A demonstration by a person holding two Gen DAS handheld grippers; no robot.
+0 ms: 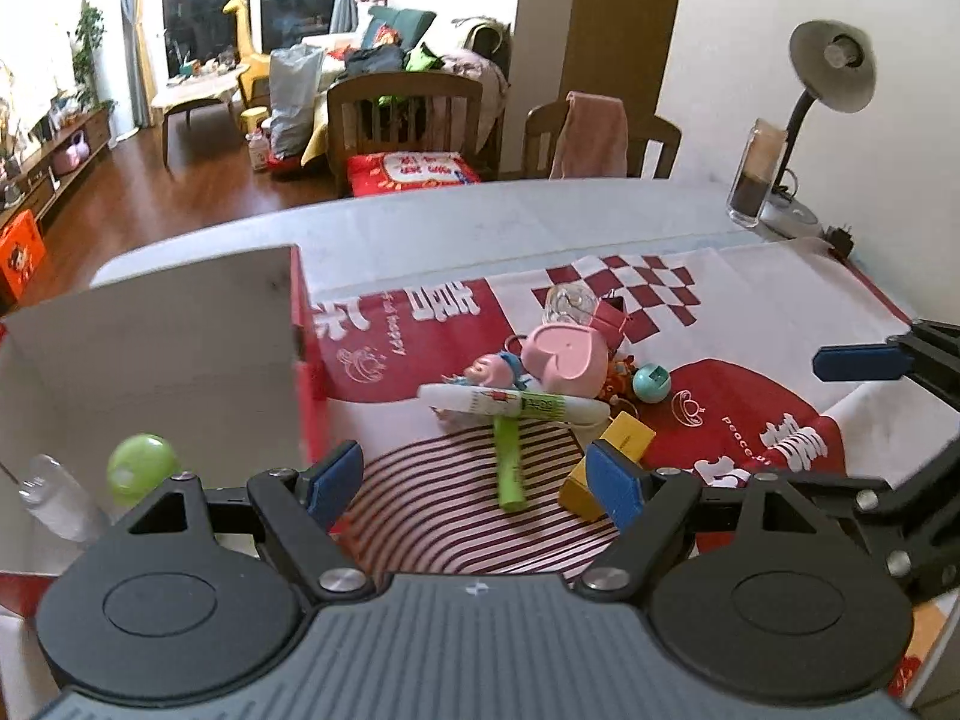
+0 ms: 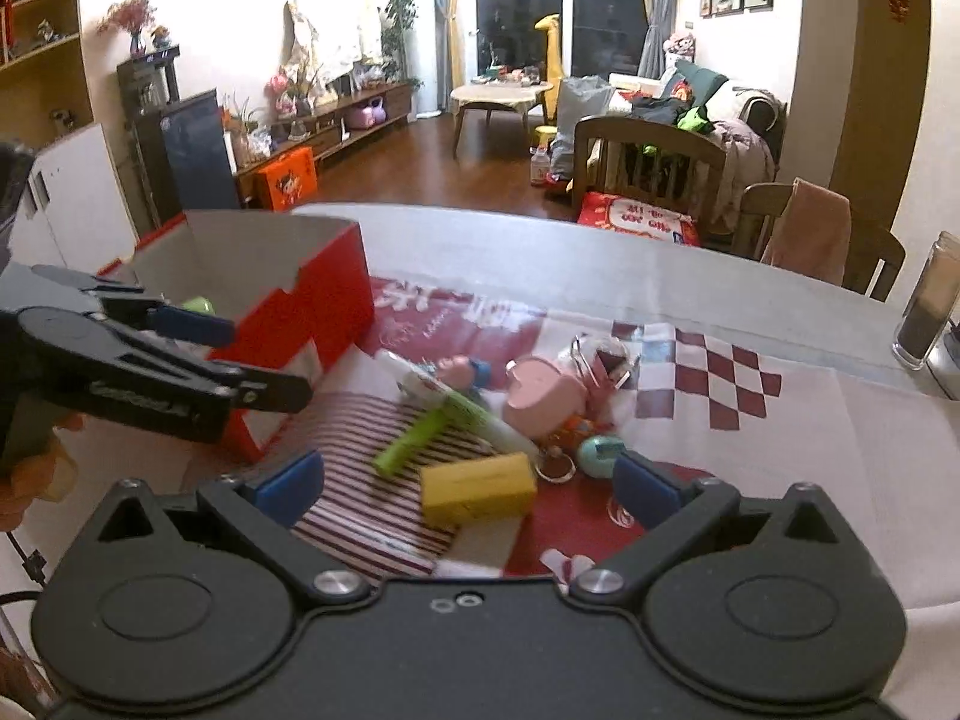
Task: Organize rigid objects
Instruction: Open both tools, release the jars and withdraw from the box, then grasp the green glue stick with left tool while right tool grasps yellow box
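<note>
Both cams sit right behind their own jaws, tilted down at the table, pretty close in. The left wrist view has the red box (image 1: 180, 360) at frame left; the right wrist view looks from further right. Both share the yellow block (image 1: 606, 468) (image 2: 477, 489) pile mid-frame.

1. Pale table (image 1: 480, 222), its near part covered by a red-and-white printed cloth (image 1: 780, 324).
2. At the left edge stands an open red box (image 1: 309, 360).
3. On the cloth's middle lies a heap: white tube (image 1: 510, 405), green marker (image 1: 509, 462), yellow block (image 1: 606, 468), pink heart-shaped holder (image 1: 561, 360), teal ball (image 1: 651, 383).
4. Far right corner: a glass jar (image 1: 756, 180) beside a lamp (image 1: 831, 69).
</note>
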